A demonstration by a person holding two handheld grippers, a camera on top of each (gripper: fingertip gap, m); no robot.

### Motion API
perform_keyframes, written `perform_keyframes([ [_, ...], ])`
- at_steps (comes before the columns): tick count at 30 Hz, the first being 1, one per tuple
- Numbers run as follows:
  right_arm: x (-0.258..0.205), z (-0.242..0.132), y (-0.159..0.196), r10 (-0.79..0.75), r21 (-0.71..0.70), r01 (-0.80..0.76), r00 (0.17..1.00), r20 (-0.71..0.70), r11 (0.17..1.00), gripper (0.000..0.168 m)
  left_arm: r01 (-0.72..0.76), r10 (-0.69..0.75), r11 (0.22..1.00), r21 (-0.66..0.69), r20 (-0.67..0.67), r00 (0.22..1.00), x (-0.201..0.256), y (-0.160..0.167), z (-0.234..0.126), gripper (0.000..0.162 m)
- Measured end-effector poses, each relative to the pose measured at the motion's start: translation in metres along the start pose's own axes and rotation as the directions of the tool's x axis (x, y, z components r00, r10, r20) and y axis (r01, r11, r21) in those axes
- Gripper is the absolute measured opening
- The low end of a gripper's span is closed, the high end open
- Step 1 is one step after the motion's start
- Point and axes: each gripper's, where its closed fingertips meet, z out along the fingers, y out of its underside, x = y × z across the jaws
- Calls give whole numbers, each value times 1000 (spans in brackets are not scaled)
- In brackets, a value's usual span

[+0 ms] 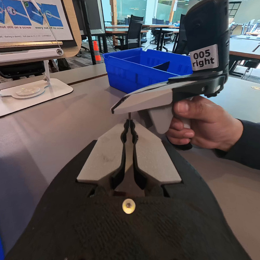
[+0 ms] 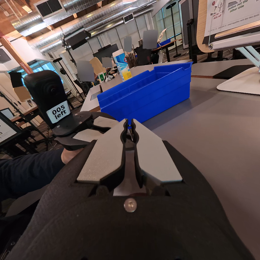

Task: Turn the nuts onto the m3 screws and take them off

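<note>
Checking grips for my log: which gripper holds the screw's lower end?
The left gripper: the screw stands up out of its closed tips. The right gripper reaches in sideways and closes over the screw's top end.

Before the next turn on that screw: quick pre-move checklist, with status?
1. Left gripper shut on the screw: ok; the shank stands upright from its tips.
2. Right gripper closed at the screw's top end: ok; something small and dark sits between its tips.
3. That dark thing is the nut: cannot tell, too small.
4. Nut engaged on the thread: cannot tell, hidden by the right fingers.
5. Blue bin clear of both grippers: ok, it sits behind them.
6. Table under the grippers bare: ok.
</note>
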Motion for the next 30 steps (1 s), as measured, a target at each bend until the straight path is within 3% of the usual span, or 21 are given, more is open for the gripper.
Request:
perform_keyframes([
  [10, 5, -16, -21, -1, 82, 3, 1000, -27, 997, 1, 13, -13, 1000, 10, 6, 1000, -2, -1, -1, 0],
  [16, -14, -30, -48, -145, 152, 155, 987, -75, 976, 1, 12, -13, 1000, 25, 12, 1000, -4, -3, -2, 0],
  [19, -29, -63, -83, -240, 276, 285, 953, -188, 918, 1, 12, -12, 1000, 27, 9, 1000, -3, -3, -3, 0],
  [22, -27, -127, -119, -233, 374, 384, 891, -389, 844, 1, 20, -20, 999, 36, 8, 1000, -4, -4, -4, 0],
  [24, -5, -168, -129, -207, 308, 415, 821, -533, 856, 2, 24, -24, 999, 35, 5, 1000, -4, -5, -4, 0],
  [27, 37, -213, -119, -192, 132, 353, 744, -640, 926, 2, 20, -20, 999, 30, -12, 1000, 0, -4, -2, 0],
  [30, 89, -238, -72, -180, -129, 125, 696, -695, 984, 2, 1, -1, 1000, 22, -15, 1000, 3, -3, -1, 0],
])
